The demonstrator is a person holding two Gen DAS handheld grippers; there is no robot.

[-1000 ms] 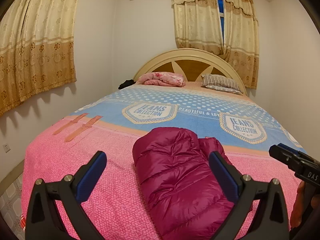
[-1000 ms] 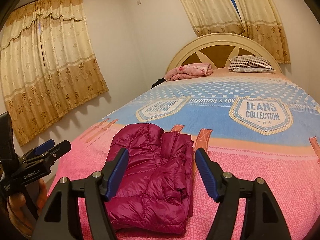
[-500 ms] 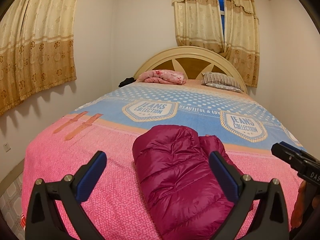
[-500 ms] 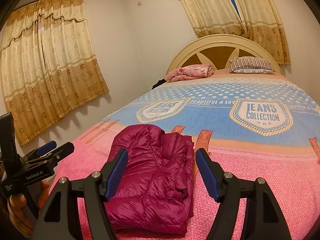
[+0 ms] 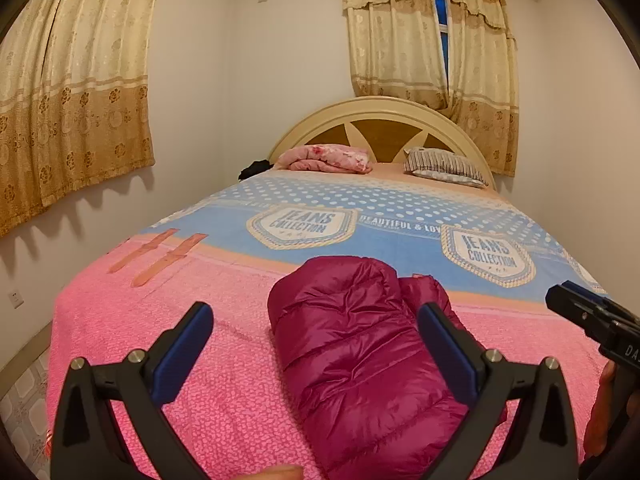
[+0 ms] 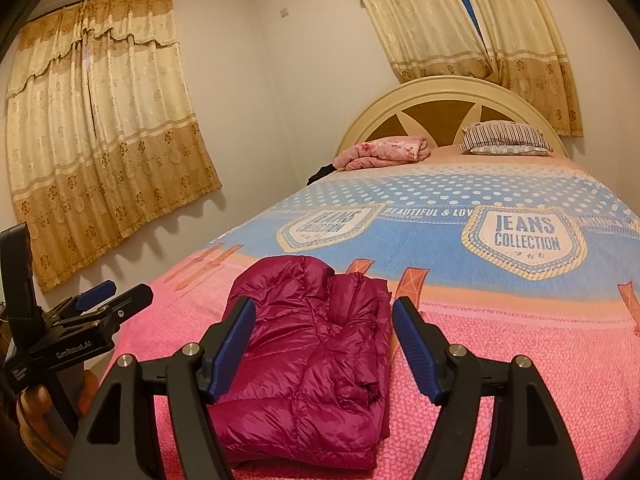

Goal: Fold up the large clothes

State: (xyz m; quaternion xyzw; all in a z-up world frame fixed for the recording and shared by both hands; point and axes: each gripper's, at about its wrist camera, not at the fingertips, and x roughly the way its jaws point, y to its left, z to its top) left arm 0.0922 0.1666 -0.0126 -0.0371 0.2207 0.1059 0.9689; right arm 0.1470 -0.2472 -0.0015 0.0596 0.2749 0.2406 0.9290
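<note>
Both jaws are standing spread, nothing between the pads. Left gripper [image 5: 316, 344] and right gripper [image 6: 324, 344] are hovering above the near end of the bed [image 6: 520, 360], clear of the jacket [image 6: 304, 360]. Jacket is lying folded into a compact bundle on the pink part of the cover, near the foot edge.

Risks, as judged:
- Puffy, slick shell is likely pushing back; the top layer may be springing open unless pressed flat.
- Loose edges on its right side are bulging; a careless nudge could be undoing the fold.
- Bundle is sitting close to the edge; dragging it nearer risks sliding it off.
</note>
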